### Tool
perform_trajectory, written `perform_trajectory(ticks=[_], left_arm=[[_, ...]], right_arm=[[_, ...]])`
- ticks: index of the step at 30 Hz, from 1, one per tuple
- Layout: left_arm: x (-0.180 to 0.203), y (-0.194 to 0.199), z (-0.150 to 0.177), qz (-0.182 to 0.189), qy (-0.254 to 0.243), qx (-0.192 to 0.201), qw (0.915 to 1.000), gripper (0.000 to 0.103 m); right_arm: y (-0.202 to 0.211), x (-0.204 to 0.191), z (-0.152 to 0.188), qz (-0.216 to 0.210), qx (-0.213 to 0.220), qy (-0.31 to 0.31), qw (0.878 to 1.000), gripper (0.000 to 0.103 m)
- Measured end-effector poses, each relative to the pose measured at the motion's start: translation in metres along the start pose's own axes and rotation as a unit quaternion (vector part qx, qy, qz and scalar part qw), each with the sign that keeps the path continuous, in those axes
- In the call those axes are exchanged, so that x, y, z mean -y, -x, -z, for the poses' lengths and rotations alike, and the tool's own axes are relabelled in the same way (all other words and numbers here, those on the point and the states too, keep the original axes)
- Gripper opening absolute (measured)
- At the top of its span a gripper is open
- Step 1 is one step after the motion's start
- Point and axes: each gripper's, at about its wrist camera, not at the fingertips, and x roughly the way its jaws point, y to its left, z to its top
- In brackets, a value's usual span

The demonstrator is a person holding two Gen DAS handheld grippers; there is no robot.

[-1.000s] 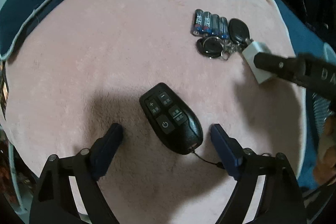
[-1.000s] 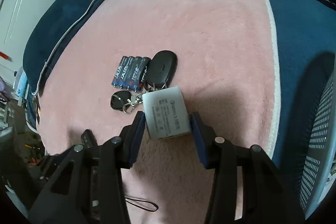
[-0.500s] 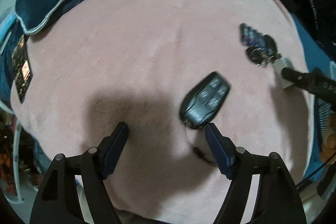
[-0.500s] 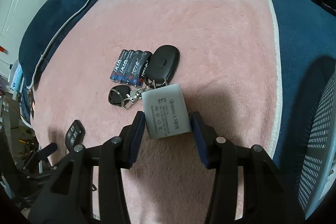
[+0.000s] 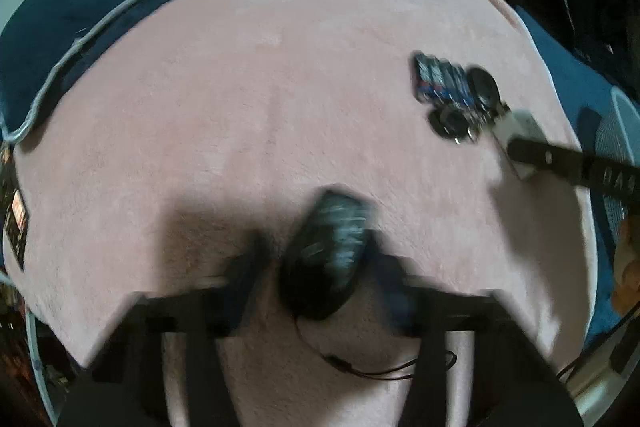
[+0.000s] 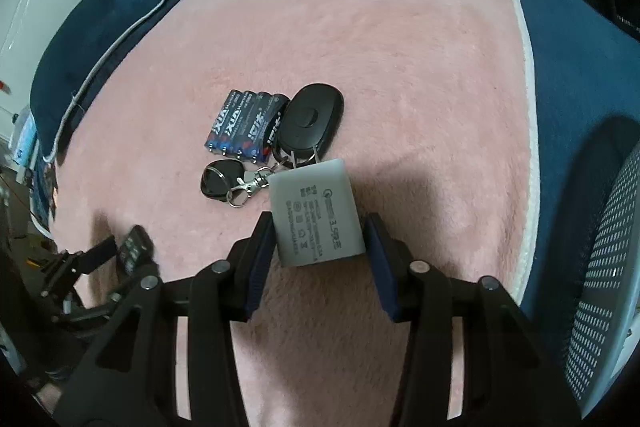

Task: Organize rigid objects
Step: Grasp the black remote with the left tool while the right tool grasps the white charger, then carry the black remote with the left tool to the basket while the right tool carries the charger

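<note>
Closing on the black remote, the left gripper has it between its jaws near the near edge of the pink blanket; blur hides the pads, but the jaws appear fully drawn in against the remote's sides. The remote's long axis runs roughly along the gripper's pointing line, tilted slightly rightward, its cord trailing toward the camera.

The right gripper straddles the white charger block; whether both pads press it cannot be told. The block touches the cluster toward the blanket's right edge: batteries, oval key fob, small fob with clip.

Judgement: the cluster lies up and right of the remote, well apart; the left hand must carry it there.
</note>
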Motion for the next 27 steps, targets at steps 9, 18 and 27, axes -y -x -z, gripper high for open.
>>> perform_trajectory(ticks=[9, 18, 27], left_arm=[[-0.014, -0.003, -0.007, 0.015, 0.032, -0.001, 0.9994, 0.041], [-0.001, -0.004, -0.007, 0.006, 0.039, -0.009, 0.9992, 0.039], [0.000, 0.008, -0.002, 0.014, 0.040, 0.005, 0.9991, 0.039]], right_arm=[[-0.001, -0.017, 0.006, -0.010, -0.011, 0.040, 0.999, 0.044], [-0.006, -0.023, 0.004, 0.003, -0.006, 0.041, 0.999, 0.044], [0.009, -0.019, 0.004, -0.016, 0.025, 0.029, 0.999, 0.040]])
